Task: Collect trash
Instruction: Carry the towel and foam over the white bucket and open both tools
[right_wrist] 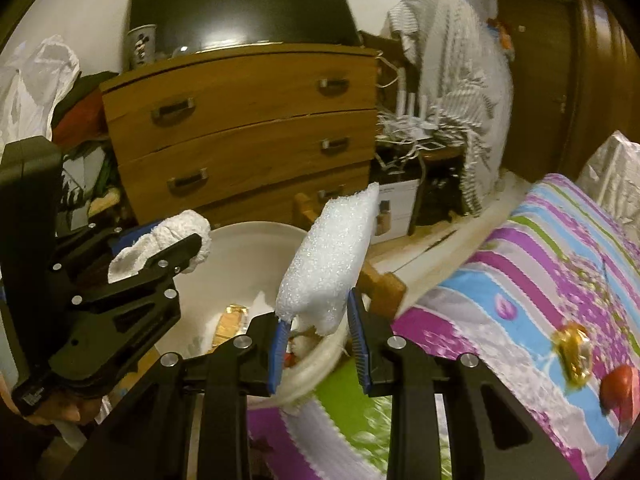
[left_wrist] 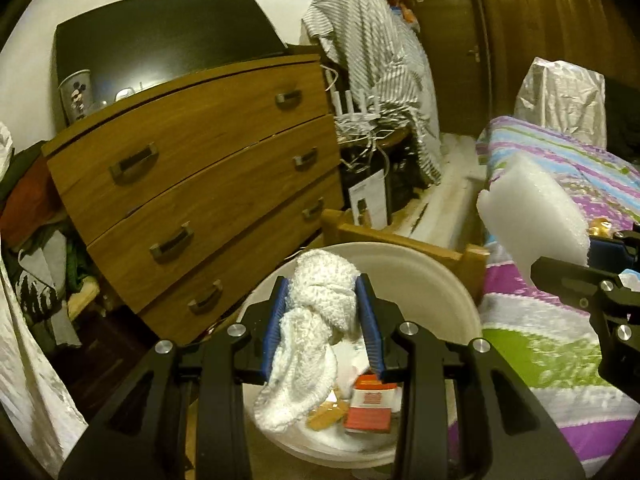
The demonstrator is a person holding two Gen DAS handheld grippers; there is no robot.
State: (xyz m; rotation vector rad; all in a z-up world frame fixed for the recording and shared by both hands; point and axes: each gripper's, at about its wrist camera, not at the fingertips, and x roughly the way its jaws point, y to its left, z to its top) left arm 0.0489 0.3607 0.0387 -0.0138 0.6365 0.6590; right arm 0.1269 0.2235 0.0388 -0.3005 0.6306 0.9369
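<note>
Gripping a crumpled white paper towel (left_wrist: 316, 312), the left gripper (left_wrist: 326, 320) had its blue pads (left_wrist: 370, 328) clamped on both sides of the wad, which hung down between them right over a white bin (left_wrist: 448, 280). Inside the bin lay earlier trash: an orange-red carton (left_wrist: 370, 404), a brown wrapper (left_wrist: 326, 416), some white scraps. From the right wrist view, same towel (right_wrist: 168, 244) stuck out of the left gripper (right_wrist: 160, 248) at the bin's (right_wrist: 248, 236) left rim. Right gripper (right_wrist: 320, 340) pinched the lower end of a white foam block (right_wrist: 332, 260); block stood up tilted, above the bin's near-right edge. In the left view the foam (left_wrist: 536, 216) and right gripper (left_wrist: 592, 256) sat to the right, over the bed. Bin stood on the floor beside a bed with a striped floral cover (right_wrist: 540, 264). On the cover, well apart from the bin, lay a gold wrapper (right_wrist: 574, 352) and a red item (right_wrist: 620, 392), blurred. Behind the bin: wooden dresser (left_wrist: 192, 184) with a dark screen (left_wrist: 160, 40) and a printed cup (left_wrist: 76, 94) on top. Striped cloth (left_wrist: 376, 60) draped over clutter to its right.
</note>
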